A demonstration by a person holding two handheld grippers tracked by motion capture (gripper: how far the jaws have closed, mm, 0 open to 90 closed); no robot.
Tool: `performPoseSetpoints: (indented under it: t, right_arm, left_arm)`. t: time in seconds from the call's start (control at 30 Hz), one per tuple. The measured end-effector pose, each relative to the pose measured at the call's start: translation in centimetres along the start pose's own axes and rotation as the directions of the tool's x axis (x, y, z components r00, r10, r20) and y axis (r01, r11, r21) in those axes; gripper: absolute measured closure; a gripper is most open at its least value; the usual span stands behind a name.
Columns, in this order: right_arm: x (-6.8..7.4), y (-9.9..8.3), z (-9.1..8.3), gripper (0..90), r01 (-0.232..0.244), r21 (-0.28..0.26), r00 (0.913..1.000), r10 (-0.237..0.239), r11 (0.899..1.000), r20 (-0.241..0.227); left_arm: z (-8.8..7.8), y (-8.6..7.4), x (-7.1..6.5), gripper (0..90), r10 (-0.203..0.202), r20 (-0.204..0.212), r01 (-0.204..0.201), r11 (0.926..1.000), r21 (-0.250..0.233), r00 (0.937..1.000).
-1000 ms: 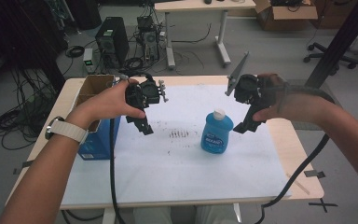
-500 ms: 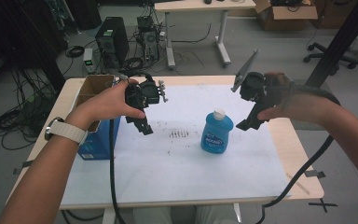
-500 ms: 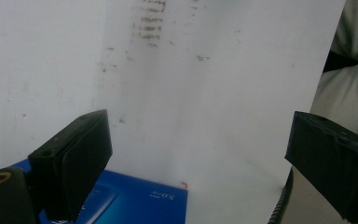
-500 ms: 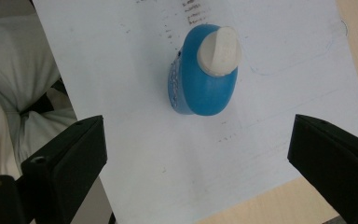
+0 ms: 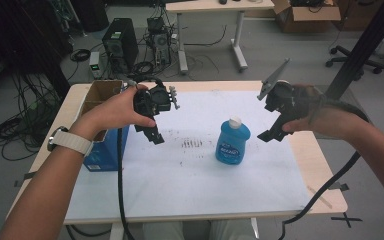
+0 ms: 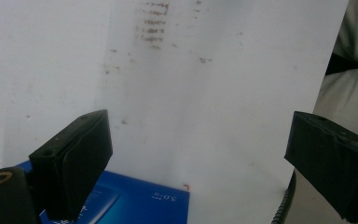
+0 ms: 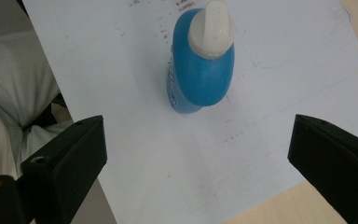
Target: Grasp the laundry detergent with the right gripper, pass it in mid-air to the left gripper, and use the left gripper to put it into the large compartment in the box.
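A blue bottle [image 5: 232,142] with a white cap stands upright near the middle of the white table sheet [image 5: 195,175]. From above, the right gripper view shows the same bottle [image 7: 201,65] ahead of the jaws. My right gripper [image 5: 271,134] hovers just right of the bottle, apart from it, jaws wide open and empty [image 7: 196,163]. Left of the bottle, my left gripper [image 5: 155,136] is held above the sheet, also wide open with nothing between its jaws [image 6: 198,158].
A blue box [image 5: 100,152] topped by an open cardboard box [image 5: 97,97] sits at the table's left edge; the blue box [image 6: 135,203] lies below the left jaws. Faint dark smudges [image 5: 192,144] mark the sheet. Computers, cables and an office chair stand beyond the table.
My right gripper has drifted to the right and slightly up, away from the bottle. The left gripper and the bottle have stayed put.
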State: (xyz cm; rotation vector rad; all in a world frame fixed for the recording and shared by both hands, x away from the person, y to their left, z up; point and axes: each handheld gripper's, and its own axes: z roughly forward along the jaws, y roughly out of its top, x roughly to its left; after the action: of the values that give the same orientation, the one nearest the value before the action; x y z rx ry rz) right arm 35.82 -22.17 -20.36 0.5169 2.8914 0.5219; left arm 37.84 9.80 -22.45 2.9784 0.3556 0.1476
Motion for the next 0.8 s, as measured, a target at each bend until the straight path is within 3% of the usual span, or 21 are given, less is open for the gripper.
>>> performPoseSetpoints:
  t: [0.43,0.8]
  right_arm:
    - [-0.8,-1.5,1.9,4.4,-0.034,-0.022,0.9994,0.034,0.999,-0.013]
    - [-1.4,-2.8,3.4,4.2,-0.048,-0.084,0.9986,0.046,0.995,-0.026]
  left_arm:
    - [0.1,0.1,0.1,7.6,0.001,-0.001,-0.001,1.0,-0.002,1.0]
    - [0.2,0.0,0.2,7.6,-0.008,-0.002,0.008,1.0,-0.004,1.0]
